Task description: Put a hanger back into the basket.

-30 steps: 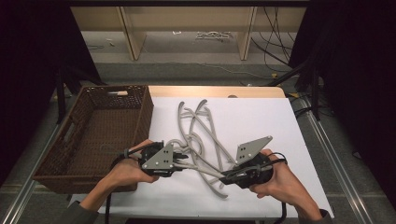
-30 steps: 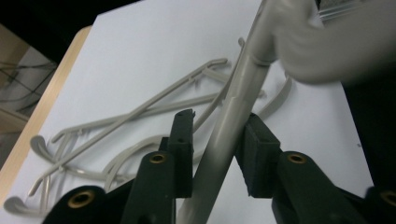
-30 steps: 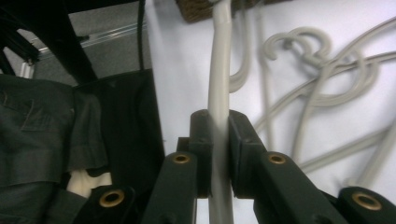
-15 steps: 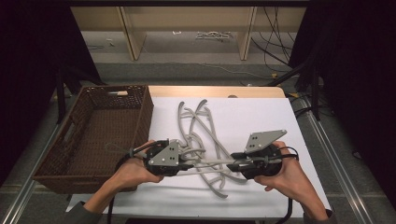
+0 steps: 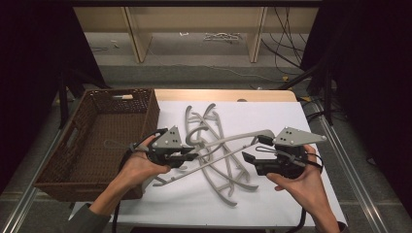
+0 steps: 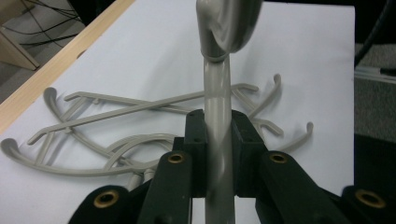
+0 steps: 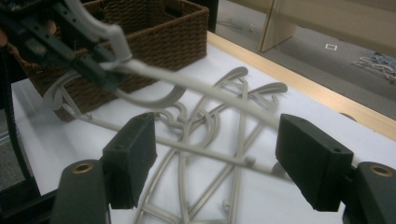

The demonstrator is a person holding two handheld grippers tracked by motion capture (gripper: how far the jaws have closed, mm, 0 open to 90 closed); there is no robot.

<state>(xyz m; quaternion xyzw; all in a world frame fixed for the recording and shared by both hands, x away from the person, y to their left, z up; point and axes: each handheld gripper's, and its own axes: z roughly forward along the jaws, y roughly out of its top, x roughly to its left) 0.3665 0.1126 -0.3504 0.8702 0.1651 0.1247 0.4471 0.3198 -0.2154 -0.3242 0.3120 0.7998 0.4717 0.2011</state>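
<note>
Lifting one grey hanger (image 5: 228, 145) clear of the tangled pile of hangers (image 5: 214, 145), the person works with a hand-held gripper in each hand. The left hand-held gripper (image 5: 187, 154) is clamped tight on the hanger's bar; in the left gripper view the bar (image 6: 217, 135) runs straight up between the two black pads, which press on it from both sides. The right hand-held gripper (image 5: 252, 158) has just been opening: in the right gripper view its jaws stand wide, and the hanger's arm (image 7: 210, 93) passes above and between them without either pad touching it. So the hanger hangs from the left grip alone, raised a little off the white sheet on the counter (image 5: 272, 116), its far end reaching toward the right hand (image 5: 301, 179).

The step in hand looks like the handover of the hanger to one side, with the wicker basket (image 5: 87, 141) at the left as the likely goal. The next move probably calls for carrying the hanger leftward over the basket's rim while keeping it from snagging the other hangers beneath, then letting go inside.
</note>
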